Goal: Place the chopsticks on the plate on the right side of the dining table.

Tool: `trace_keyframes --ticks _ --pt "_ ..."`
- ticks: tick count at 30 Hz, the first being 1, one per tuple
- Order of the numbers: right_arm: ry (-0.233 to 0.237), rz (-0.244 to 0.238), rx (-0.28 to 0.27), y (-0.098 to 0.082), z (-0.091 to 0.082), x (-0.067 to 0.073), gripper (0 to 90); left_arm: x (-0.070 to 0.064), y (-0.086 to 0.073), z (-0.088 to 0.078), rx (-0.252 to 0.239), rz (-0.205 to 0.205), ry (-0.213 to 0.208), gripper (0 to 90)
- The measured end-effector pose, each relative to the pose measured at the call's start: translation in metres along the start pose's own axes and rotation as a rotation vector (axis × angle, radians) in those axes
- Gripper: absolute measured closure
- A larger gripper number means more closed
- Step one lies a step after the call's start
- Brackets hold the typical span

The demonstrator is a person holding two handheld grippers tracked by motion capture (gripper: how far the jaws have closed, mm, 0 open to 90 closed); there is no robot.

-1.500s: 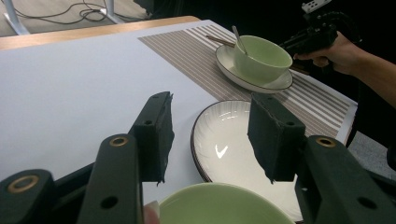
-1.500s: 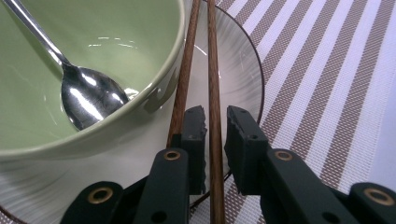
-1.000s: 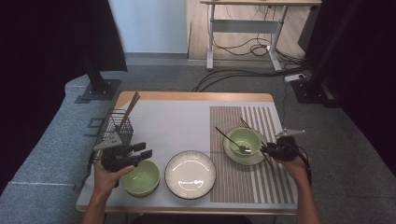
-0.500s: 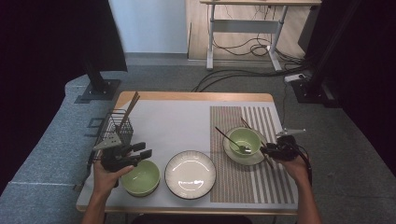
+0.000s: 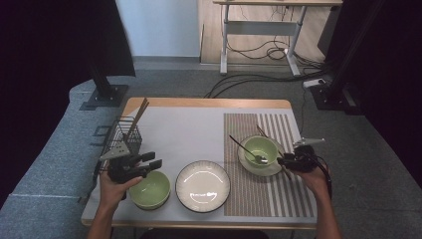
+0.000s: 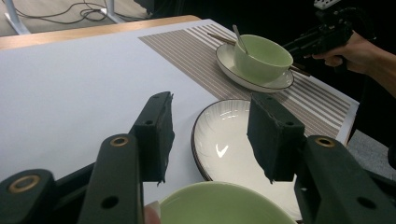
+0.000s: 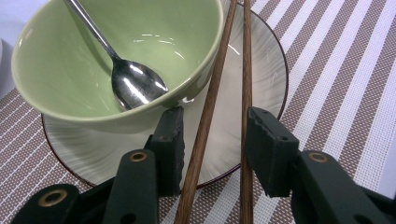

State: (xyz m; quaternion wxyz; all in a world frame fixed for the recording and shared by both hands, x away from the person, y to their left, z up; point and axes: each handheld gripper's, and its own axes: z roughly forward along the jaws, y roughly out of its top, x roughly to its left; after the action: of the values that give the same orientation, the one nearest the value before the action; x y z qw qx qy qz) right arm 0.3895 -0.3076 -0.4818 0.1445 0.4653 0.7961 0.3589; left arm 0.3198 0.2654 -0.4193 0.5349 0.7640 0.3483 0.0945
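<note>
My right gripper [image 7: 215, 140] is open, its jaws having just been opening. Two brown chopsticks [image 7: 224, 51] lie loose between its pads, resting on the rim of a white saucer [image 7: 261, 60]. On the saucer stands a green bowl [image 7: 60, 56] with a metal spoon [image 7: 135, 84] in it. From above, the right gripper [image 5: 282, 160] sits at the saucer's [image 5: 271, 168] right edge. My left gripper [image 6: 210, 135] is open with nothing between its pads, held just over a second green bowl [image 5: 150, 189] at the near left. A white plate [image 5: 203, 185] lies beside that bowl.
A black wire basket [image 5: 122, 134] holding chopsticks [image 5: 137, 117] stands at the table's left edge behind the left hand. A striped brown placemat [image 5: 259, 199] covers the table's right part. The white table top [image 5: 184, 134] stretches toward the far edge.
</note>
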Motion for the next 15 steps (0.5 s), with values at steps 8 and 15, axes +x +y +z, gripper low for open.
trace_keyframes --ticks 8,15 --pt "-0.027 -0.013 0.007 0.0 -0.002 0.005 54.3 0.0 0.0 0.0 0.0 0.0 0.0 50.6" --pt "-0.047 -0.026 0.021 -0.001 -0.001 0.01 54.0 0.0 0.0 -0.001 -0.004 -0.001 0.0 50.6"
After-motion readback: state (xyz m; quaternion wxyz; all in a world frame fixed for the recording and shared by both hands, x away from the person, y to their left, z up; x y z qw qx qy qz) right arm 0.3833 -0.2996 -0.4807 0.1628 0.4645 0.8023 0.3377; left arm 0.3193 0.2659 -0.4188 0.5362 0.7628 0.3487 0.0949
